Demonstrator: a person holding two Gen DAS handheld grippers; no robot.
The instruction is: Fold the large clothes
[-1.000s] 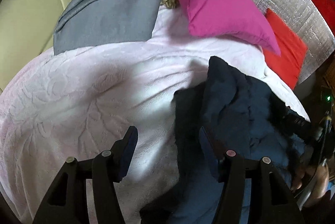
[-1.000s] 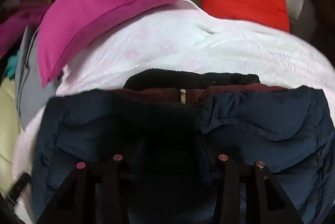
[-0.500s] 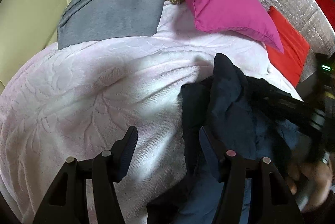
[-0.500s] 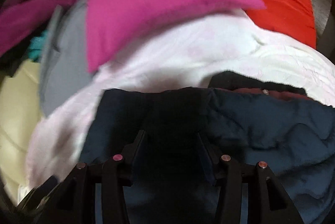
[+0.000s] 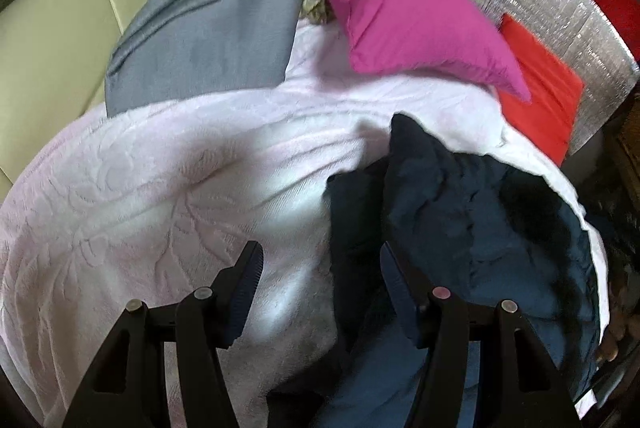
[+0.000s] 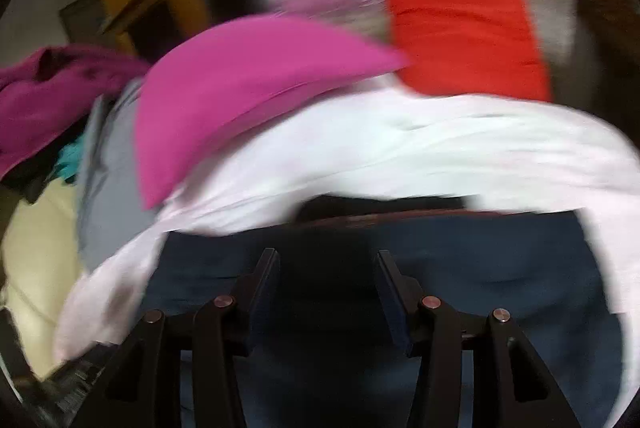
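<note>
Jacket (image 5: 460, 220) was seen bunched at the right edge of the blanket (image 5: 160, 188). Both the left gripper (image 5: 320, 280) and right gripper (image 6: 326, 276) were held spread, empty. It was judged soft, bulky, slippery; best pinched at collar or hem

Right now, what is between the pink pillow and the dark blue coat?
Only the pale pink blanket. In the left wrist view a bare strip of it separates the pink pillow from the dark blue coat; nothing else lies there.
</note>
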